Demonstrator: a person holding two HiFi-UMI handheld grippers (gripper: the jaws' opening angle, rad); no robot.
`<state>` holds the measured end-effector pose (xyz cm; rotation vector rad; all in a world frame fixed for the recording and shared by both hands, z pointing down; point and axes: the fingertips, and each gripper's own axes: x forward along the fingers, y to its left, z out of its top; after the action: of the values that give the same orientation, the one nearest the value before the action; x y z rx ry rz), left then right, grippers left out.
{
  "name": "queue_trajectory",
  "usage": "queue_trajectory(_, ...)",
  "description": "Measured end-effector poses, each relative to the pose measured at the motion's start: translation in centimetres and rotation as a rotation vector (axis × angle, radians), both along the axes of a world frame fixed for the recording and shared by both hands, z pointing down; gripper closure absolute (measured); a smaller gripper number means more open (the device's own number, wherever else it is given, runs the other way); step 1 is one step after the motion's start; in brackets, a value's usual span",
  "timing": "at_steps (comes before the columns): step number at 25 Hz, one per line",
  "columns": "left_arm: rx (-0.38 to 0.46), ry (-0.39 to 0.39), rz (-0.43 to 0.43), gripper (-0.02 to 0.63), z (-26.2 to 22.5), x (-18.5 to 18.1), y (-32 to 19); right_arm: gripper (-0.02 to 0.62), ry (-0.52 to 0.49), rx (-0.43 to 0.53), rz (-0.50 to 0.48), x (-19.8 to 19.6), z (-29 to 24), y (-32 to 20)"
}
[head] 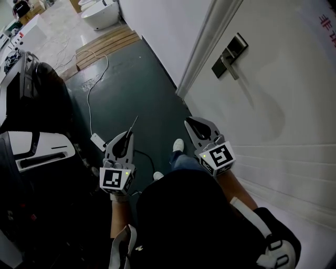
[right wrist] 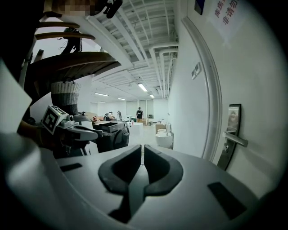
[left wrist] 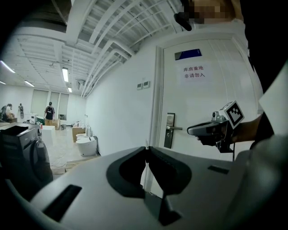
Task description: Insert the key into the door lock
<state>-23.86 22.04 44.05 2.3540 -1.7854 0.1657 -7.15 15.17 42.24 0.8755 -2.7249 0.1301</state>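
Observation:
A dark lock plate with a lever handle [head: 229, 55] sits on the white door [head: 283, 105] at my right; it also shows in the left gripper view as the lock plate [left wrist: 169, 130] and in the right gripper view as the lock plate [right wrist: 231, 134]. My left gripper [head: 129, 135] is shut on a thin key [head: 133, 124] that sticks out past its tips, a pale sliver of key [left wrist: 146, 144] in its own view. My right gripper [head: 189, 122] is shut with nothing in it, well short of the lock. Both grippers hang low, apart from the door.
A white cable [head: 94, 89] and a small white box [head: 98, 141] lie on the dark floor [head: 136, 89]. Black and white machines [head: 31, 121] stand at the left. Wooden boards [head: 105, 44] and a white tub [head: 100, 13] lie further back. My shoe [head: 178, 144] is below the grippers.

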Motion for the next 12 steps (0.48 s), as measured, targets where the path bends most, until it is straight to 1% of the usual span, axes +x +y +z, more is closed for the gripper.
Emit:
queue_trajectory(4, 0.006, -0.046, -0.001, 0.580, -0.2, 0.5, -4.2, 0.567, -0.010, -0.006, -0.015, 0.5, -0.3, -4.0)
queue_trajectory(8, -0.002, -0.056, -0.009, 0.580, -0.7, 2.0, -8.4, 0.566, -0.022, -0.007, -0.029, 1.5, -0.3, -8.1)
queue_trajectory(10, -0.005, -0.053, -0.003, 0.580, -0.5, 3.2, -10.4, 0.566, -0.030, -0.008, -0.032, 2.5, -0.3, -10.2)
queue_trajectory(12, -0.007, -0.022, 0.004, 0.580, -0.7, 4.6, -12.3, 0.566, -0.037, -0.007, -0.031, 3.3, -0.4, -12.0)
